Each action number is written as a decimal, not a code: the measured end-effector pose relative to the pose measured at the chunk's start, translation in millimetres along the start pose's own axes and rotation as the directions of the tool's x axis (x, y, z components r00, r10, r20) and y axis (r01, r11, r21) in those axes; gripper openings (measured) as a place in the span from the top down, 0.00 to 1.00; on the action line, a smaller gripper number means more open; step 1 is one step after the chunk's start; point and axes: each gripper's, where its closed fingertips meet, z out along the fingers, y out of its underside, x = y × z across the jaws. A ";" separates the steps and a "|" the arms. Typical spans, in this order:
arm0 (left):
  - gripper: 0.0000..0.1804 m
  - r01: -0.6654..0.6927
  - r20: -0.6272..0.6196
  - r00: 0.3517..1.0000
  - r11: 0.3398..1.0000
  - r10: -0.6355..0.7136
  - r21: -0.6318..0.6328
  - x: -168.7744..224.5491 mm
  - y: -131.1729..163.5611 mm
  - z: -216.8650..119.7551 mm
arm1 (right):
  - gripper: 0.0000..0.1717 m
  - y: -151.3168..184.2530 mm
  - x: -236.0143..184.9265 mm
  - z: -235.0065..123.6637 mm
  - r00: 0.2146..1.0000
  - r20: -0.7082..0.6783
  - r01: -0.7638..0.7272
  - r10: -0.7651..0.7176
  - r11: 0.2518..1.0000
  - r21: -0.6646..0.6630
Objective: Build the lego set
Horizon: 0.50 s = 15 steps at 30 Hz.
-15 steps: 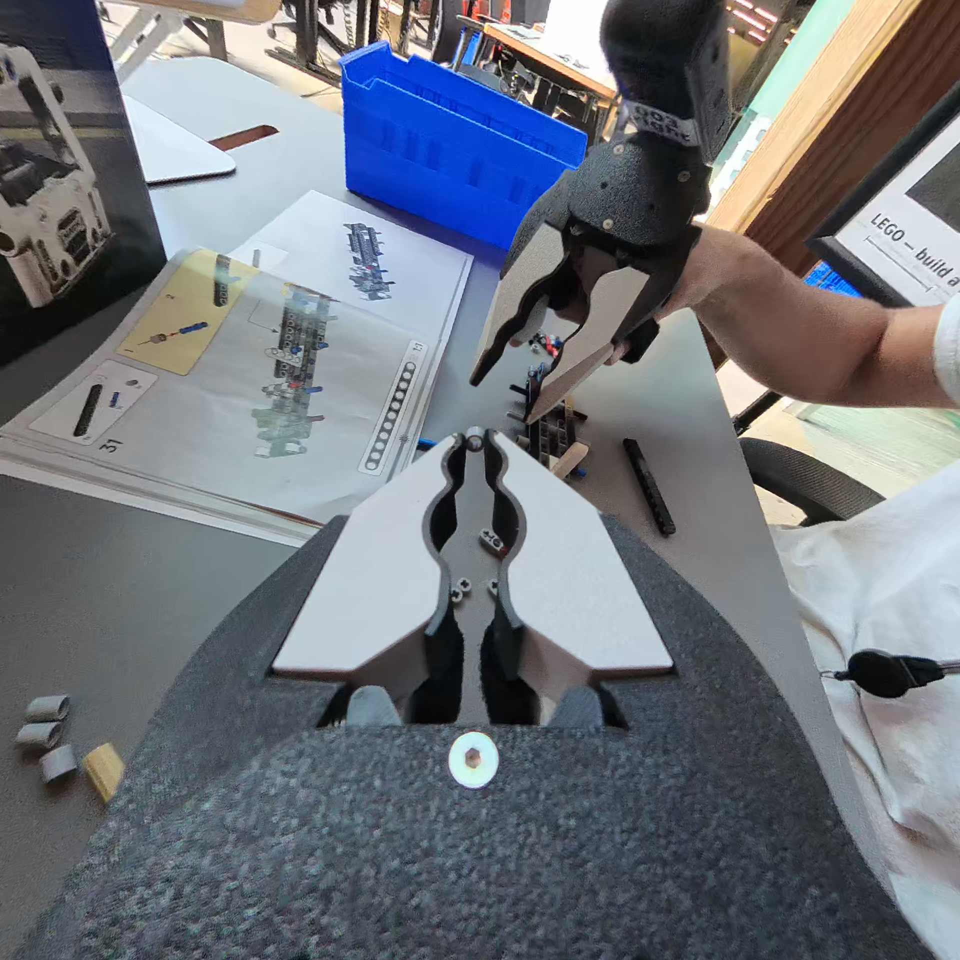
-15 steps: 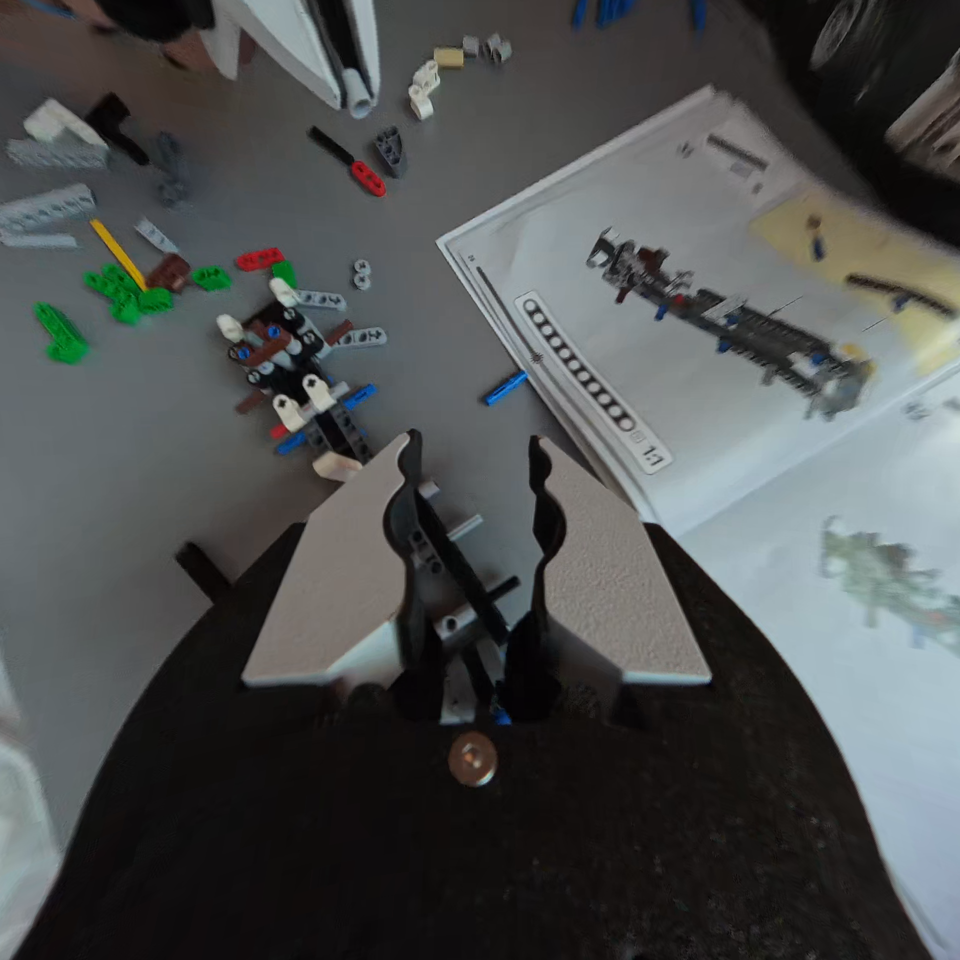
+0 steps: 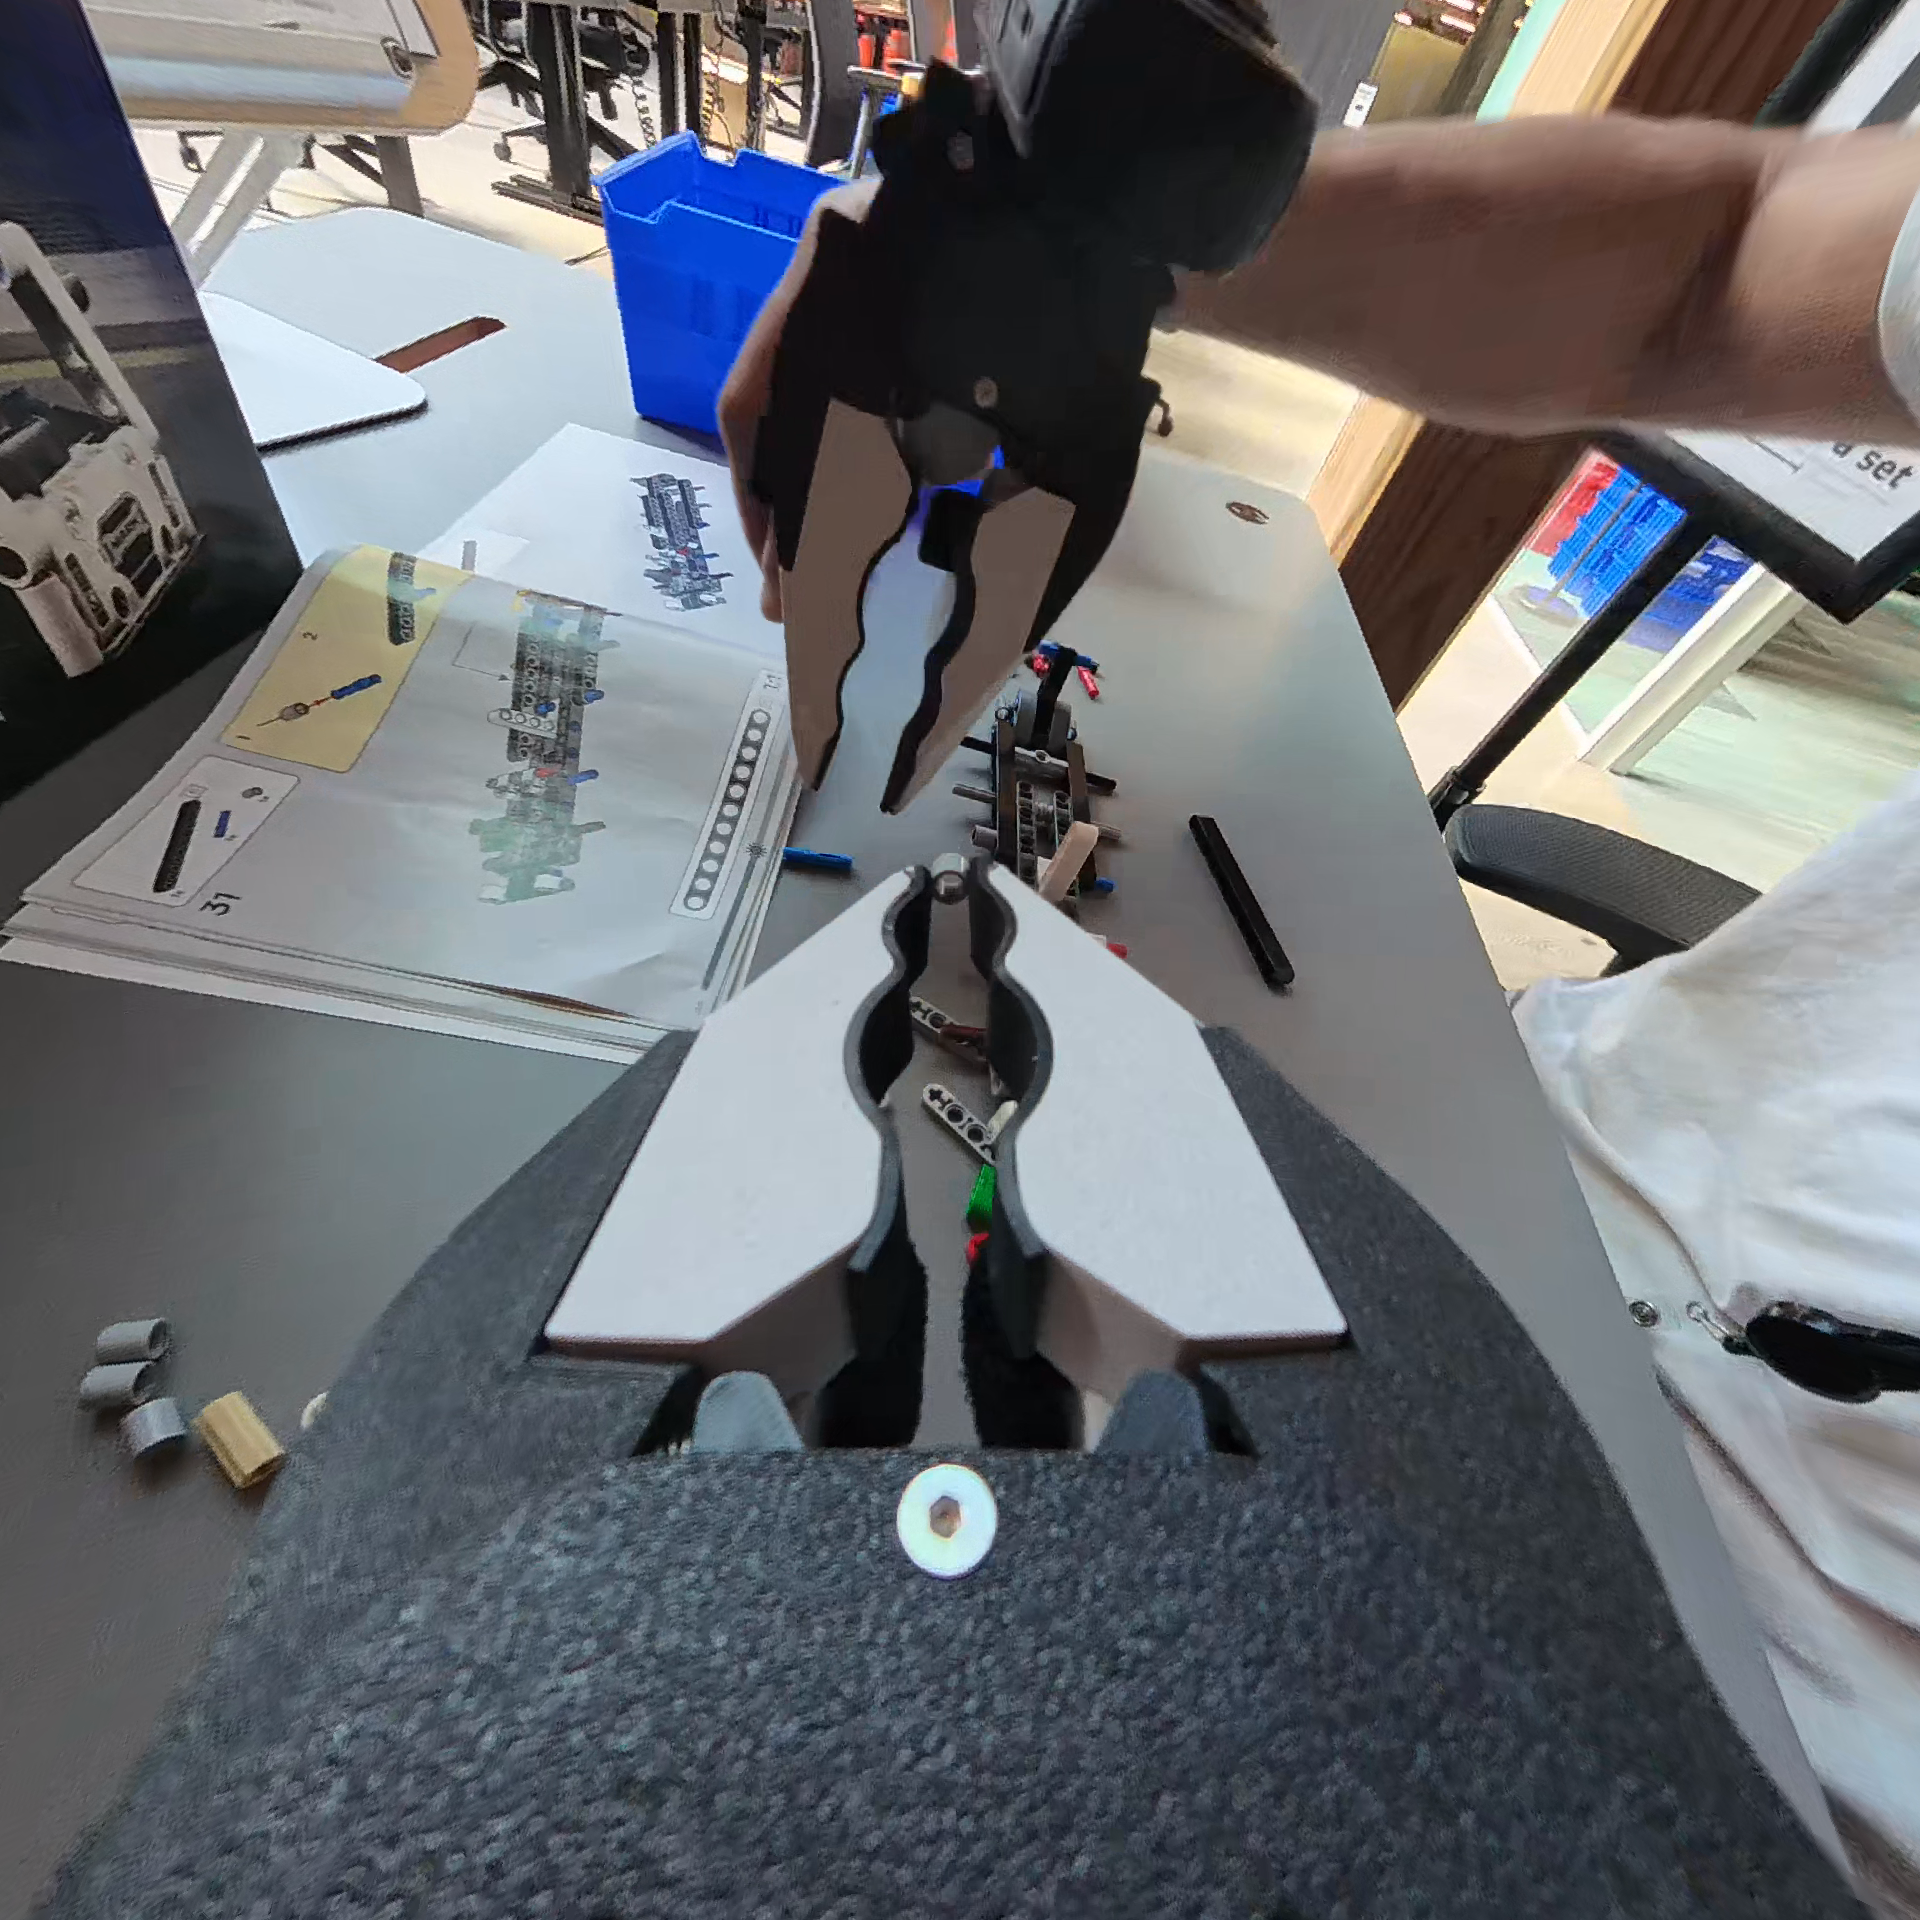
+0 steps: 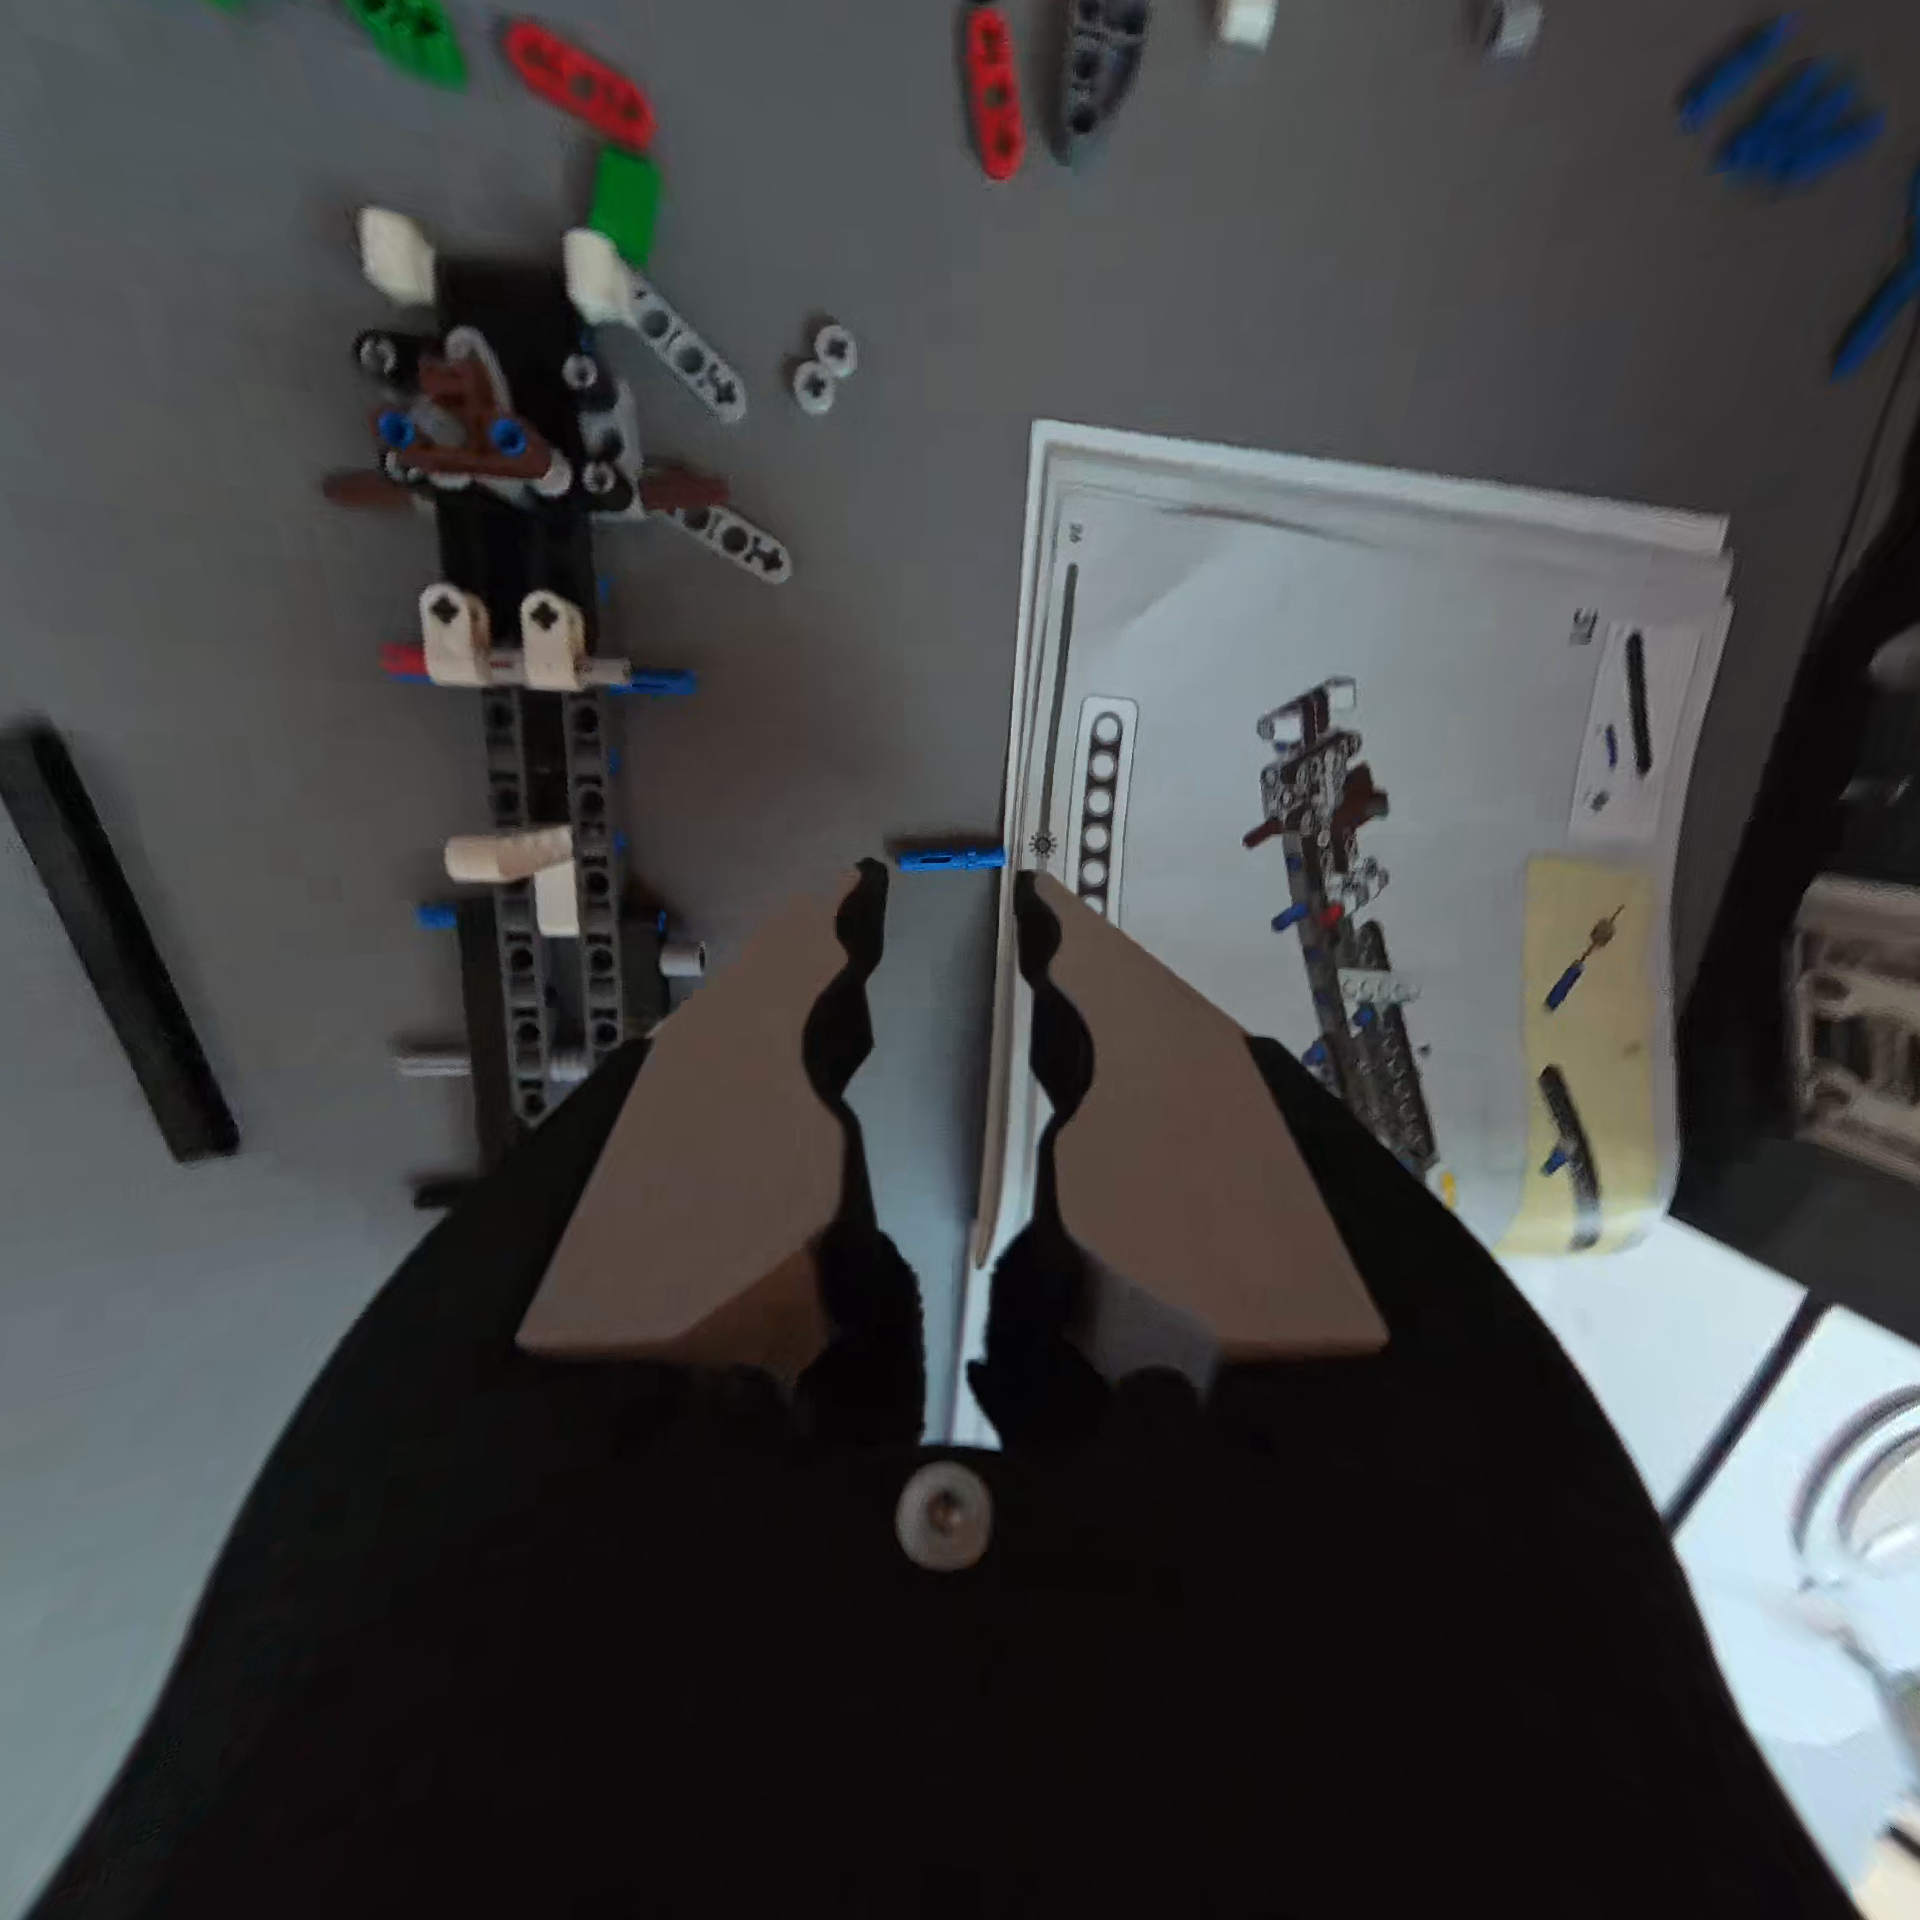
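Left gripper (image 3: 948, 883): pinches small grey bushing (image 3: 948, 871) at its tips | right gripper (image 4: 948, 883): spread, above blue pin (image 4: 951, 859) beside instruction booklet (image 4: 1351, 831) | advice: centre the jaws over the pin.

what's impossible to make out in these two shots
- Blue bin, left wrist view: its right part is hidden behind the right hand-held gripper, contents unseen.
- Blue pieces, right wrist view: motion blur, shapes unclear.
- Brick model, right wrist view: its near end is covered by the gripper body.
- Black box, left wrist view: cut off by the left edge.
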 end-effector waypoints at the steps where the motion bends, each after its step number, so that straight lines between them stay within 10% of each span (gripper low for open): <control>1: 0.97 -0.010 -0.011 1.000 1.000 0.010 -0.005 1.6 1.0 -0.2 | 0.88 -1.2 -3.6 0.3 0.995 0.042 0.095 -0.096 0.995 0.004; 8: 0.97 0.019 -0.047 0.999 0.999 -0.020 -0.030 -6.0 7.9 -6.7 | 0.88 15.5 12.0 18.4 0.720 0.087 0.694 -0.688 0.712 -0.110; 15: 0.97 0.054 -0.087 0.995 0.998 -0.055 -0.019 -6.8 7.0 -10.9 | 0.91 9.2 10.3 19.7 0.521 0.147 0.850 -0.841 0.527 0.004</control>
